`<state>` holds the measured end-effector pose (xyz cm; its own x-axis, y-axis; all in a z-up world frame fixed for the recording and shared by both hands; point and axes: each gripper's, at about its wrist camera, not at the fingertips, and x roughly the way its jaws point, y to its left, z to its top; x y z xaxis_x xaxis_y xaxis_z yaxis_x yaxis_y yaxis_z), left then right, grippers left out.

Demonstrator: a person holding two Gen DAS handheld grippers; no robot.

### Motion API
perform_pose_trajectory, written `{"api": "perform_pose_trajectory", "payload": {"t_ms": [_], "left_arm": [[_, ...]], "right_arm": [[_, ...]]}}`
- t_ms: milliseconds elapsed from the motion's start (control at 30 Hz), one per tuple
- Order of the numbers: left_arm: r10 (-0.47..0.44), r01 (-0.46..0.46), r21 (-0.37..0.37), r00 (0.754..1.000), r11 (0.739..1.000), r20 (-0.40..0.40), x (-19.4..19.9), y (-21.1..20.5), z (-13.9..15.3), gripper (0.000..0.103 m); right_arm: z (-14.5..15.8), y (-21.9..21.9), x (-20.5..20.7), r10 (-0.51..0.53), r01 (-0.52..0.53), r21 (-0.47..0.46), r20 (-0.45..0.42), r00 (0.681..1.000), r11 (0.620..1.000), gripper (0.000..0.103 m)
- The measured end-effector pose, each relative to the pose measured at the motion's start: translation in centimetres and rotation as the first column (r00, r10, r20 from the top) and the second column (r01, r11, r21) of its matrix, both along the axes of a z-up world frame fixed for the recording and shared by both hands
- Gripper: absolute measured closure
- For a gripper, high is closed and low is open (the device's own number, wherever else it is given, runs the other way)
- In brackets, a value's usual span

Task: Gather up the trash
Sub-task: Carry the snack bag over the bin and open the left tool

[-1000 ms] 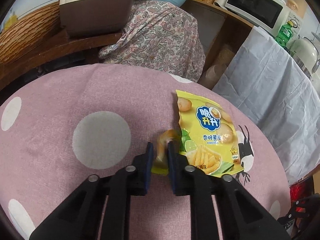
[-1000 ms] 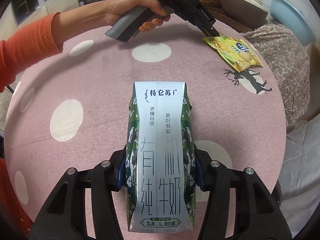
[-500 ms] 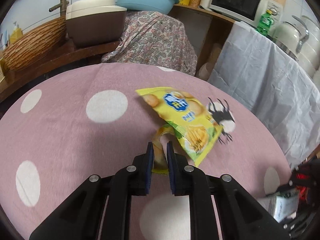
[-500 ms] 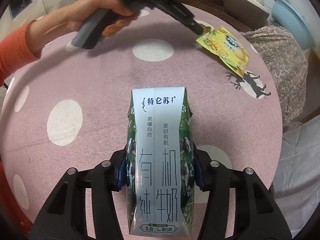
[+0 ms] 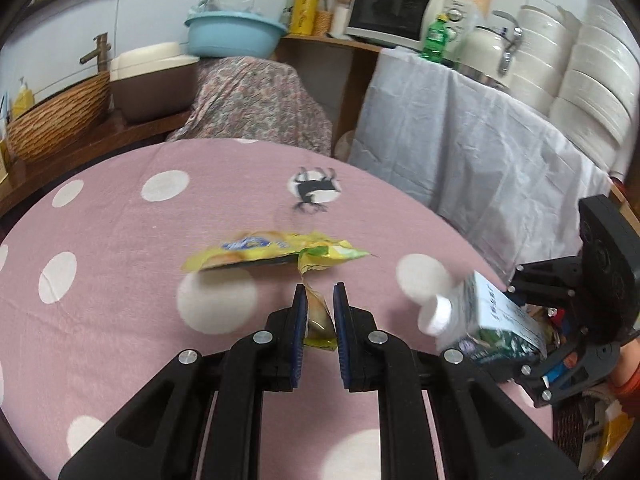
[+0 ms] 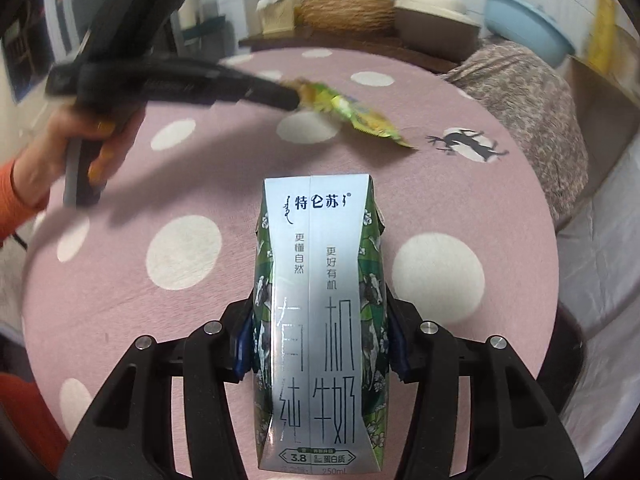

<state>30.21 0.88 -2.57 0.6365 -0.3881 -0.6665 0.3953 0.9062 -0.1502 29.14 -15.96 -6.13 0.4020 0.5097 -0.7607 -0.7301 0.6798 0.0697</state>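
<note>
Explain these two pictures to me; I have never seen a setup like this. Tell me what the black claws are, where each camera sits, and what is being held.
There is no robot: a person holds one hand-operated black claw in each hand, and each claw carries a wide-angle camera looking along its two fingers.

The left claw's picture shows the left gripper pinching a corner of a yellow snack bag, lifted above the pink spotted tablecloth. At its right edge you see the other claw with its carton.

The right claw's picture shows the right gripper clamped on a milk carton, with the person's left hand working the other claw beyond it.

Behind are a microwave and a blue basin.
</note>
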Motion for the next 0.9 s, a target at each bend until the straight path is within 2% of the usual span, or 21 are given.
{"api": "perform_pose_trajectory", "payload": {"t_ms": [67,267,433,633,767,900], "left_arm": [[-0.027,0.027,-0.017,1.0,0.999,0.011,-1.2,-1.5,0.4,0.089],[-0.112,0.115,-0.069,0.993,0.991,0.048,-3.8,-7.4,1.2,0.089],[-0.186,0.191,-0.102,0.981,0.976,0.058,-4.0,-12.7,1.9,0.089],[-0.273,0.279,-0.12,0.96,0.953,0.066,-3.1,-19.8,3.0,0.089],[-0.306,0.312,-0.146,0.95,0.939,0.061,-1.8,-24.0,3.7,0.089],[-0.315,0.315,-0.156,0.949,0.936,0.028,-0.1,-27.2,3.3,0.089]], "right_arm": [[0.3,-1.6,-1.1,-0.032,0.032,0.061,0.001,0.999,0.998,0.051],[0.6,-6.7,-4.2,-0.159,0.156,0.167,0.005,0.987,0.974,0.051],[0.9,-12.4,-6.2,-0.287,0.276,0.222,0.022,0.958,0.935,0.051],[0.5,-19.1,-7.0,-0.458,0.435,0.249,0.04,0.888,0.865,0.051],[-0.5,-23.5,-7.0,-0.561,0.536,0.265,0.02,0.828,0.801,0.051],[-1.4,-26.0,-6.8,-0.621,0.596,0.236,0.043,0.783,0.768,0.051]]}}
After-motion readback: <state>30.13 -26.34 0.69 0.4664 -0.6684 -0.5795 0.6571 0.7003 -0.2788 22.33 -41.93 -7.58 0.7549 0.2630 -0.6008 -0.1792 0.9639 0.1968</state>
